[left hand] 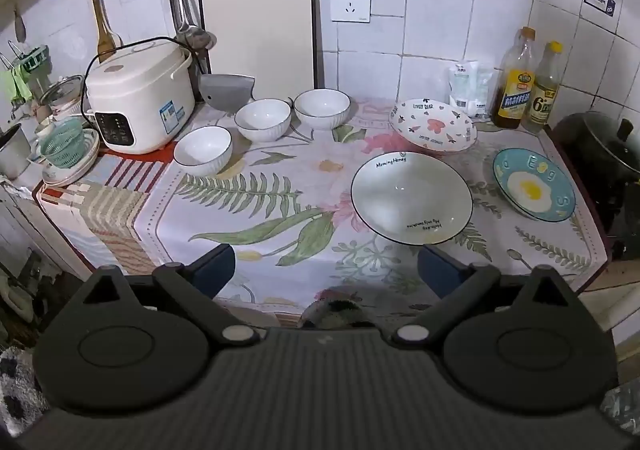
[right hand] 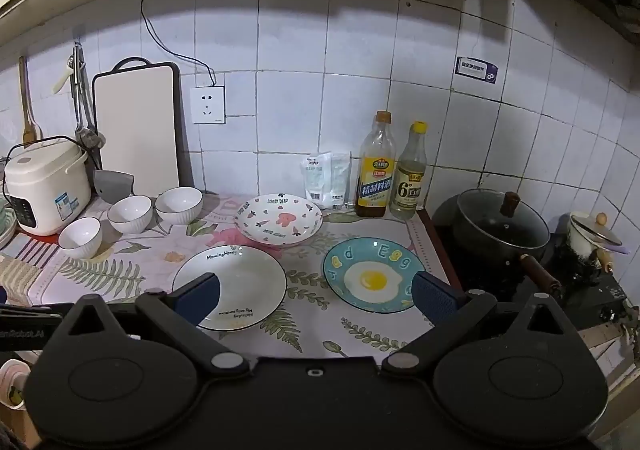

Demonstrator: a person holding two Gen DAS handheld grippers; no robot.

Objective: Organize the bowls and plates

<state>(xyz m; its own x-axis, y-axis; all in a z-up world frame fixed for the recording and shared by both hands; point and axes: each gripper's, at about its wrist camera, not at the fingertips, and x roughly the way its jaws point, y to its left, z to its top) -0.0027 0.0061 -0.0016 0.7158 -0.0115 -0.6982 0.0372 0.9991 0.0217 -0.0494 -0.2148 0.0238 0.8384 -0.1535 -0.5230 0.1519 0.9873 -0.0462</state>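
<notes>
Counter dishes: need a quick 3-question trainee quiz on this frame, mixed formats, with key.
1. How many small white bowls stand in the row beside the rice cooker?
2. True or false: the left gripper is shut on the Morning Honey plate.
3. Which plate lies nearest the black pot? A) egg plate B) Lovely Dear plate C) Morning Honey plate

Key:
1. Three.
2. False: its jaws are open with nothing between them; the right gripper is open too.
3. A.
</notes>
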